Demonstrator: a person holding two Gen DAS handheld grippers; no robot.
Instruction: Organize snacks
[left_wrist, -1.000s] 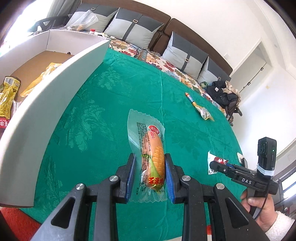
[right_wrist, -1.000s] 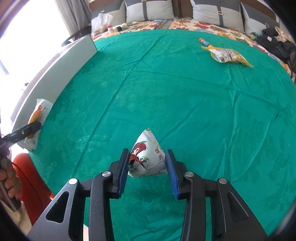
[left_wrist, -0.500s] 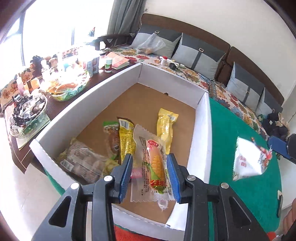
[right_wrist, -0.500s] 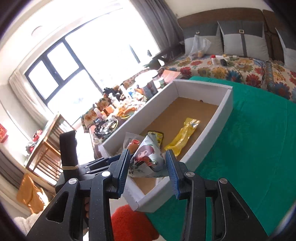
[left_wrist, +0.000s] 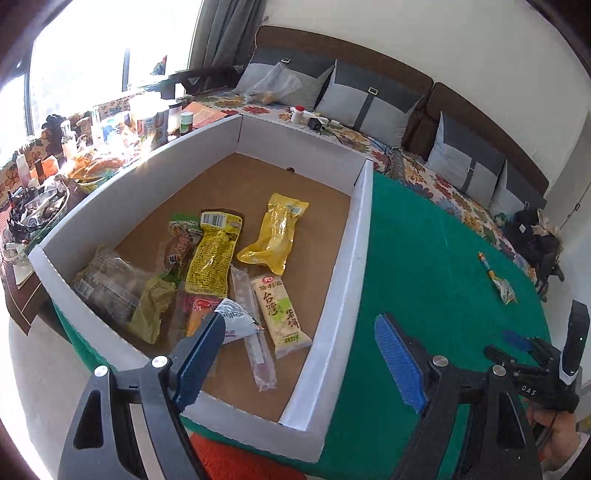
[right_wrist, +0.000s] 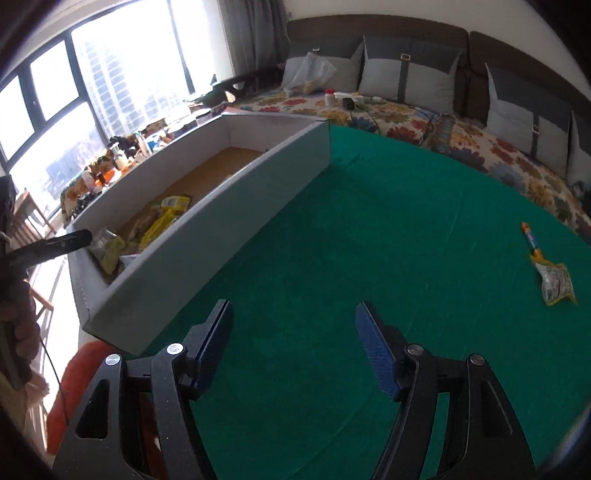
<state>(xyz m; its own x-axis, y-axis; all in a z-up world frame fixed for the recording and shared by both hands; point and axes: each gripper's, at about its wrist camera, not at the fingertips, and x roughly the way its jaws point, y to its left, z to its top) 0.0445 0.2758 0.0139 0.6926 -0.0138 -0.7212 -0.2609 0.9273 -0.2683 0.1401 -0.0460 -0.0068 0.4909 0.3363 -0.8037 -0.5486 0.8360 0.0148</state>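
**Snacks gathered in box on green desk**

Green cloth covers the desk (left_wrist: 424, 258). Left wrist view: the left gripper (left_wrist: 299, 358), jaws opening and empty, hangs over a white box (left_wrist: 354, 258) holding snack packets (left_wrist: 212, 258). Right wrist view: the right gripper (right_wrist: 293, 345), opening and empty, hovers above the cloth; one yellow packet (right_wrist: 556, 282) lies well apart.

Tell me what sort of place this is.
Most likely a home living room: a long sofa with grey cushions lines the wall, a cluttered side table sits by big windows, and a green-clothed table holds a snack box.
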